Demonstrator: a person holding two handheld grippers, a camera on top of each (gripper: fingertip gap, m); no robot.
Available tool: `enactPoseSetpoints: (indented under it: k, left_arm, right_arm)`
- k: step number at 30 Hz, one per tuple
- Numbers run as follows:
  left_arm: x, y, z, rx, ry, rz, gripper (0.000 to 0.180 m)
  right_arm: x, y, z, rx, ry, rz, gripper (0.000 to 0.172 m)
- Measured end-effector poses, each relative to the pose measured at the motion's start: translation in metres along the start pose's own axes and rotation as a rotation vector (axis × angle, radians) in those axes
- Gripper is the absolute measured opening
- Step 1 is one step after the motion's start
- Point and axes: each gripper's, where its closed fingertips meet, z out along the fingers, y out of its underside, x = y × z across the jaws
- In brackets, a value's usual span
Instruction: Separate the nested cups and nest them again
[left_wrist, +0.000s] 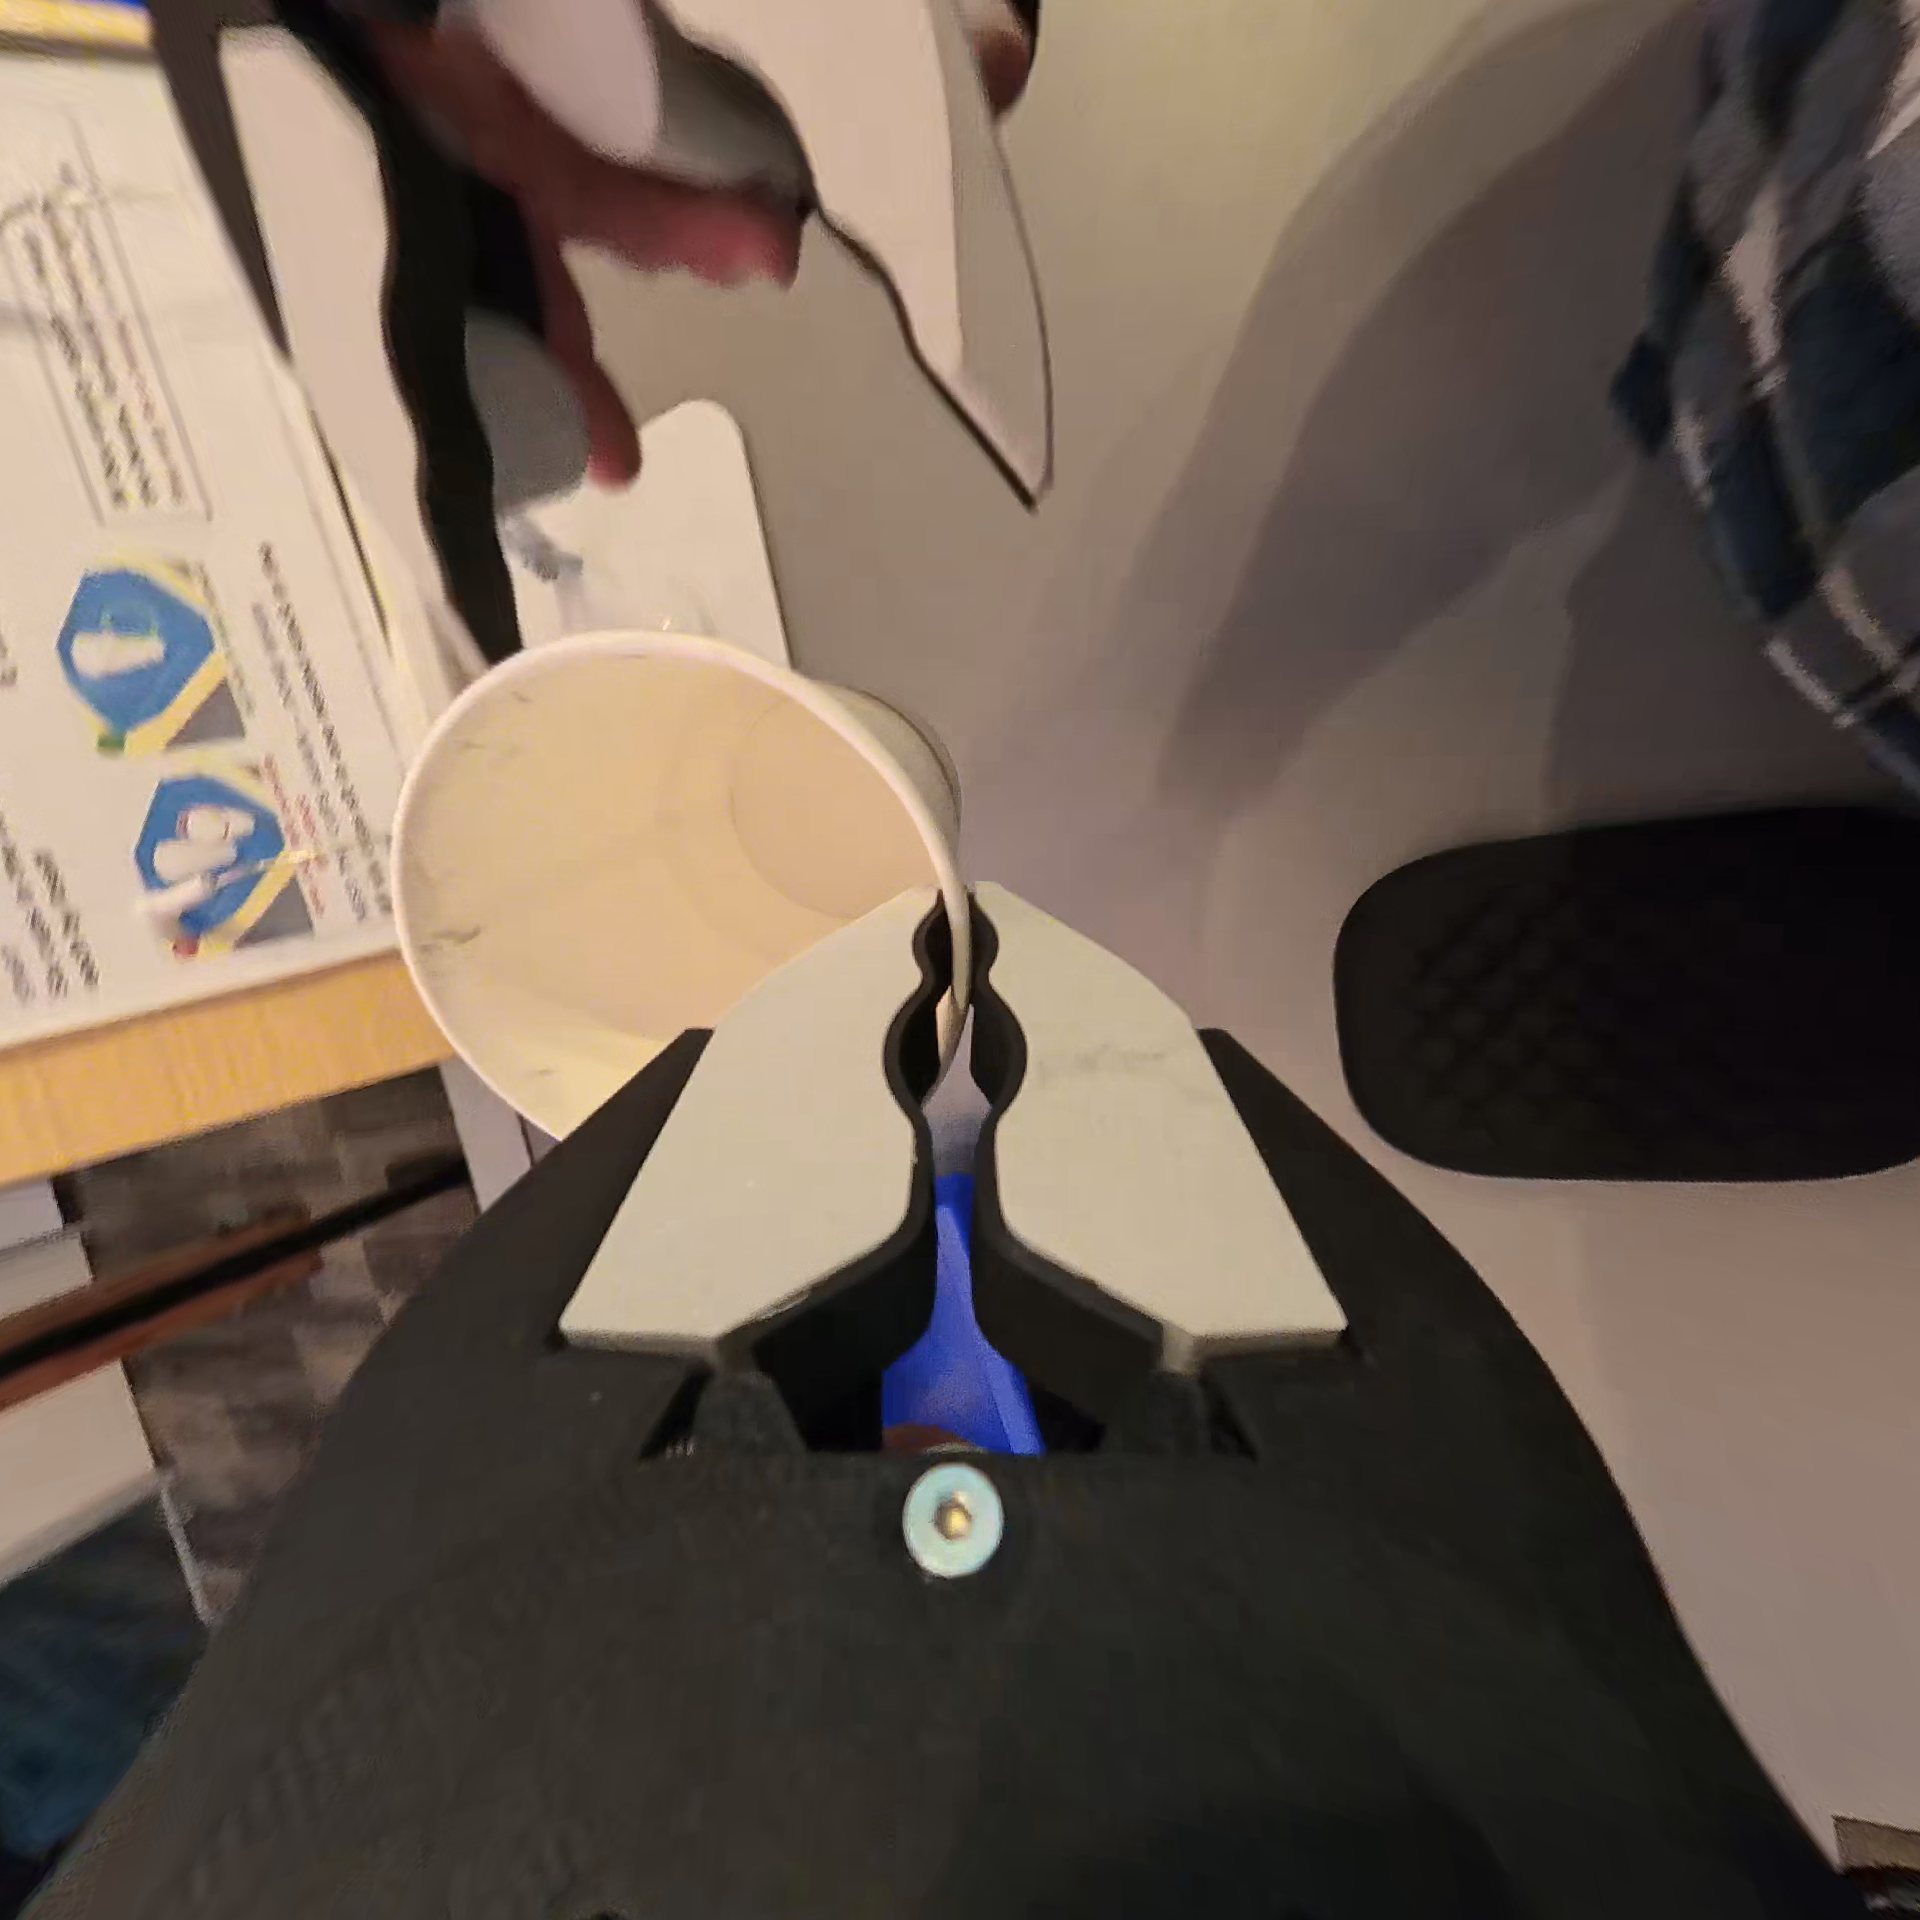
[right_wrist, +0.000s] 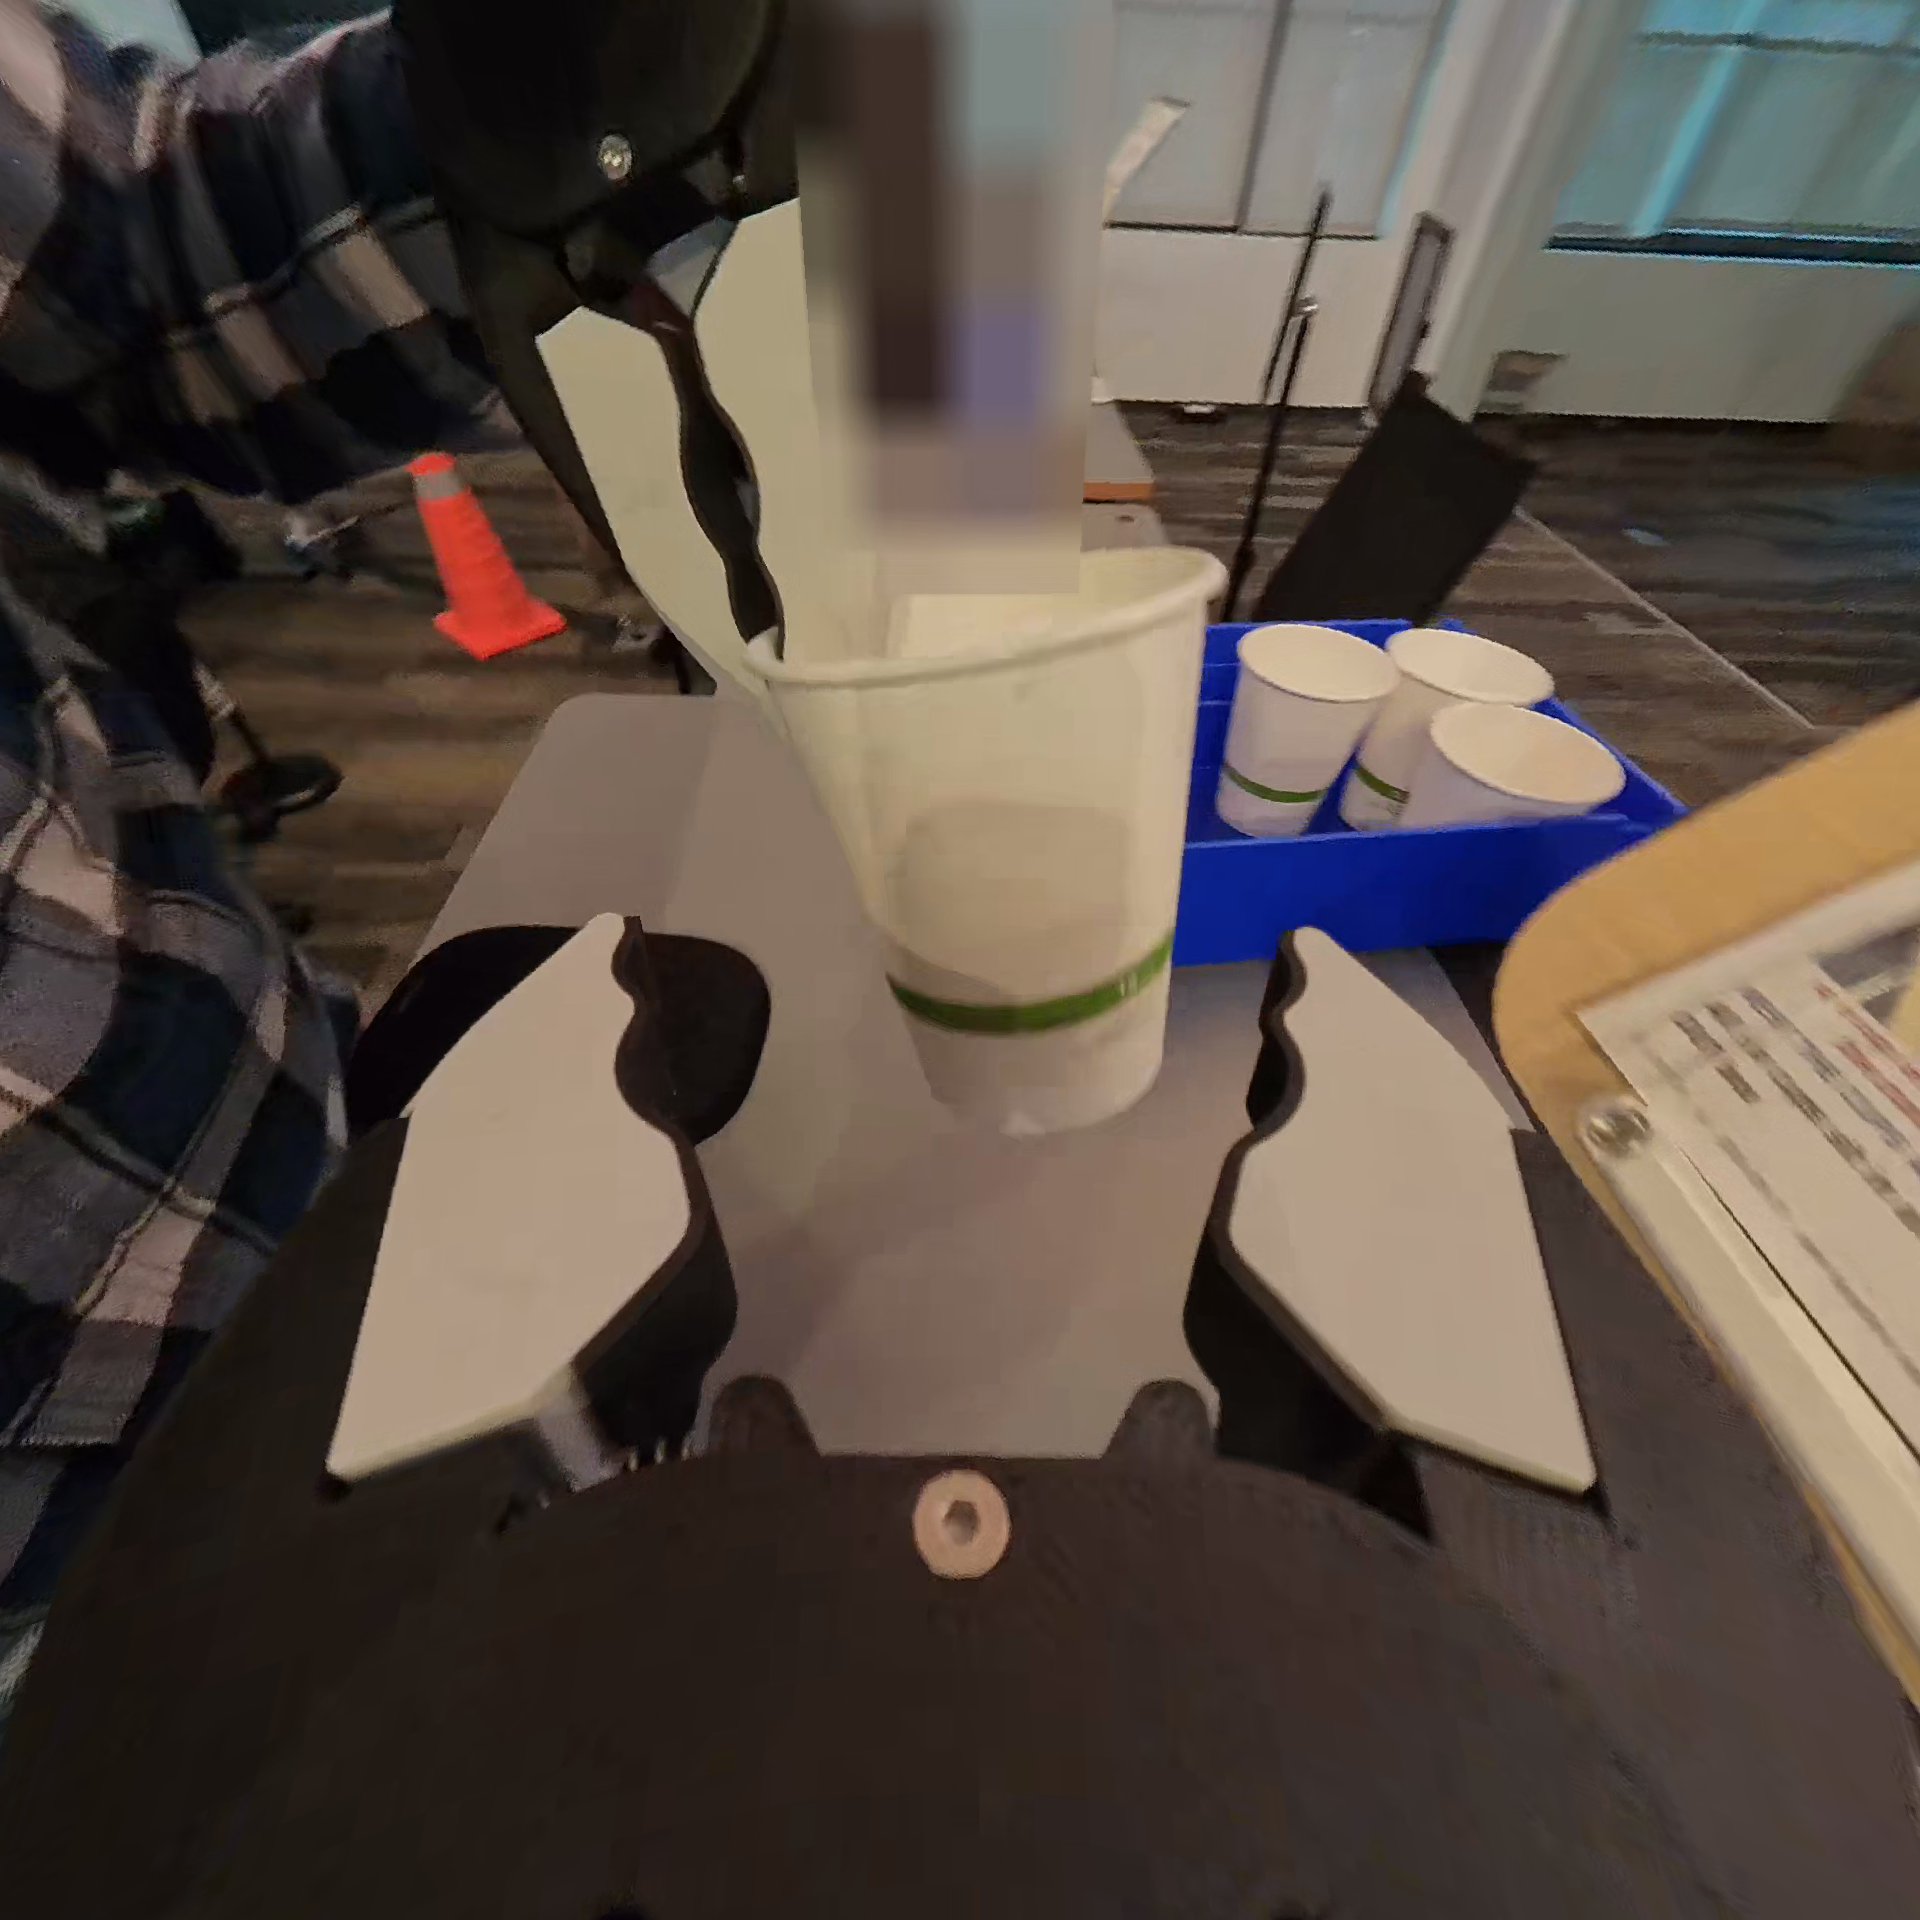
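While the left gripper (left_wrist: 951, 961) pinched the rim of a white paper cup (left_wrist: 644, 862) at centre frame, the cup's mouth opened toward centre left. Right of it, the right gripper (right_wrist: 956, 1029) stood spread, short of the cup.

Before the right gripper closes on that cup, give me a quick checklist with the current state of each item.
1. Left gripper clamped on the paper cup rim: ok.
2. Right gripper jaws open wide enough for the cup: ok.
3. Cup between the right fingers: not ok, it sits ahead of the fingertips.
4. Cup off the grey table: cannot tell.
5. Second cup nested inside: cannot tell.
6. Blue bin of spare cups clear of the path: ok.
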Motion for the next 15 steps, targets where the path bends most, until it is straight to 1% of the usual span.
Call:
enactPoseSetpoints:
  k: [4, 6, 10, 13, 15]
  left_arm:
    - [0.007, -0.02, 0.004, 0.053, 0.058, 0.049, 0.0]
    - [0.01, -0.027, 0.006, 0.07, 0.082, 0.071, 0.0]
    - [0.013, -0.039, 0.011, 0.09, 0.11, 0.109, 0.0]
    - [0.014, -0.043, 0.015, 0.092, 0.122, 0.128, 0.0]
    - [0.016, -0.045, 0.015, 0.099, 0.141, 0.132, 0.0]
  right_arm:
    - [-0.011, -0.008, 0.01, -0.003, -0.053, -0.051, 0.116]
    - [-0.014, -0.013, 0.012, 0.012, -0.061, -0.075, 0.116]
    - [-0.017, -0.016, 0.012, 0.03, -0.075, -0.072, 0.113]
    - [-0.021, -0.016, 0.01, 0.033, -0.092, -0.074, 0.105]
    - [-0.022, -0.013, 0.009, 0.024, -0.098, -0.074, 0.105]
